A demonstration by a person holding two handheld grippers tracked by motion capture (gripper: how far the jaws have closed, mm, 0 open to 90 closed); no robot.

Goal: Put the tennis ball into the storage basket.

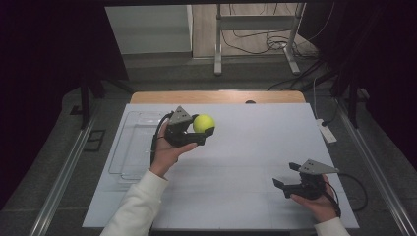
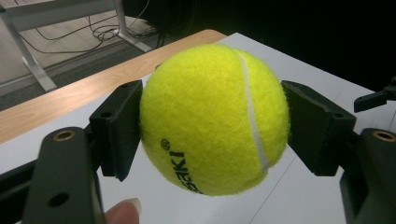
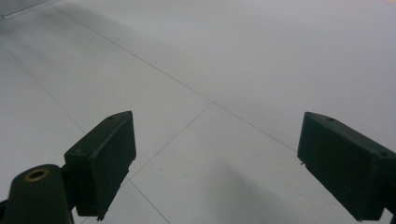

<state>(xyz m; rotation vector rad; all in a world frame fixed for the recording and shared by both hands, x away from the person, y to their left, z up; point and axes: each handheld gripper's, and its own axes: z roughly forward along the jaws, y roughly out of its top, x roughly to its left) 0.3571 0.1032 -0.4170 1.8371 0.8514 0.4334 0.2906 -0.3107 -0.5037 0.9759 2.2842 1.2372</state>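
Observation:
A yellow-green tennis ball (image 1: 203, 123) is held up above the white table sheet, clamped between the two black jaws of my left gripper (image 1: 202, 133). In the left gripper view the ball (image 2: 212, 116) sits between both pads, pressed on each side, with a white seam and black lettering showing. The left gripper (image 2: 212, 128) is shut on it. My right gripper (image 1: 287, 175) rests low at the table's front right, jaws wide apart and nothing between them. In the right gripper view that gripper (image 3: 215, 165) stands open over bare white sheet.
A clear plastic tray (image 1: 132, 147) lies on the left part of the white sheet (image 1: 236, 162). The wooden table edge (image 1: 216, 97) shows at the back. A white power strip (image 1: 326, 132) lies off the right edge. Metal stand legs (image 1: 217, 44) and cables are beyond.

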